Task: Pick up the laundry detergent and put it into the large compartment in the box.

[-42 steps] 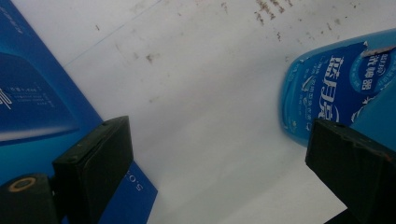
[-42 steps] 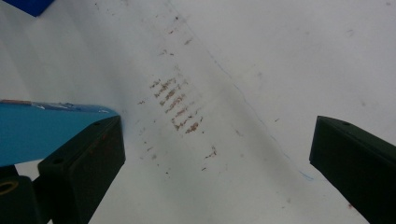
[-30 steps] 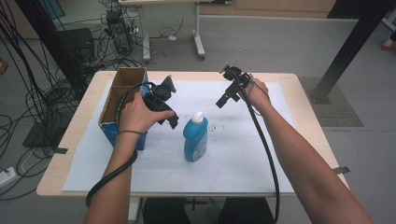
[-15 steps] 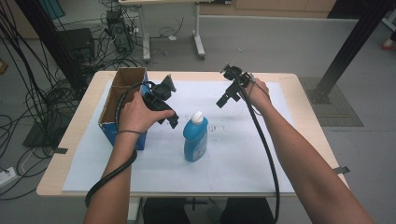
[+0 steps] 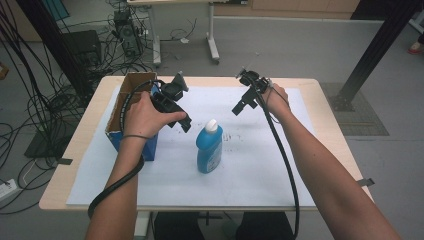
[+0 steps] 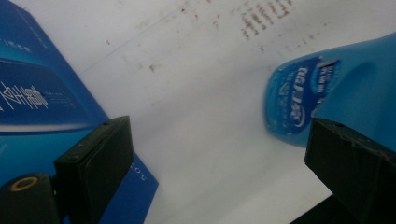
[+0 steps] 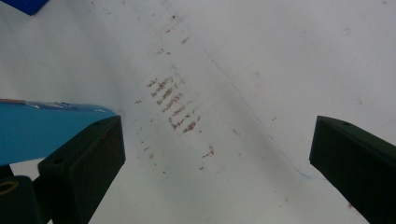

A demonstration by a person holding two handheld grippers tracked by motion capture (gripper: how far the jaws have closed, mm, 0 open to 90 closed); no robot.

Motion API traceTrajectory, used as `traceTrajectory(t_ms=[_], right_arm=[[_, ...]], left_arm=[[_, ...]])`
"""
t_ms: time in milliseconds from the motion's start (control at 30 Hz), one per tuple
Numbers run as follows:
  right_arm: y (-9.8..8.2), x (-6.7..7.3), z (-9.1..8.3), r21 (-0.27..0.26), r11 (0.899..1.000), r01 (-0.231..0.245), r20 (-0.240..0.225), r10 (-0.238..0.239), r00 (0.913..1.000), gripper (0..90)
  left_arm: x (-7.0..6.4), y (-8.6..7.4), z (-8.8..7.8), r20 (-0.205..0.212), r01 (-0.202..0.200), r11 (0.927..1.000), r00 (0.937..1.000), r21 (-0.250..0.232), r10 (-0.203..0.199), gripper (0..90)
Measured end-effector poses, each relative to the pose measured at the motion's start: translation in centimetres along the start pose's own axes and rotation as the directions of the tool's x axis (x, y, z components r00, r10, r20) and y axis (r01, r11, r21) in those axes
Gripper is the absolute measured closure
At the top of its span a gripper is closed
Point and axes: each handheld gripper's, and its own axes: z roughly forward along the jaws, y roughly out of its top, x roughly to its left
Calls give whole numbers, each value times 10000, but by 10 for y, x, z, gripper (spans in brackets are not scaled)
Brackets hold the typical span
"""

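We see the blue bottle [image 5: 209, 148] upright on the white sheet [image 5: 260, 165], mid-table, just right of the cardboard box [image 5: 131, 116]. Left gripper [image 5: 186, 120] hovers between box and bottle, jaws wide apart, empty. Right gripper [image 5: 239, 107] sits up and right of the bottle, apart from it, jaws also spread, holding nothing.

White print stands on the blue bottle's [image 6: 336, 93] label and on the blue box [image 6: 42, 93] at nine o'clock, but none can be read.
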Motion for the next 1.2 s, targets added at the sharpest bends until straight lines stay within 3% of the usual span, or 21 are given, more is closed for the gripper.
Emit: traceTrajectory(t_ms=[267, 400, 433, 600, 1200], right_arm=[[0, 0, -1, 9, 10000, -23, 105, 23, 9999, 32], [1, 0, 0, 52, 10000, -42, 98, 42, 9999, 32], [1, 0, 1, 69, 9999, -77, 64, 77, 10000, 32], [1, 1, 2, 88, 9999, -65, 82, 64, 9999, 32], [1, 0, 2, 155, 9998, -104, 102, 102, 9999, 33]], left_arm=[[-12, 0, -29, 71, -120, 9991, 9999, -398, 123, 81], [-22, 1, -42, 219, -305, 9980, 9993, -556, 317, 80], [-28, 1, -48, 415, -402, 9975, 9982, -574, 426, 81], [-43, 3, -60, 423, -650, 9956, 9968, -677, 680, 80], [-72, 12, -76, 556, -1176, 9893, 9909, -860, 1226, 76]])
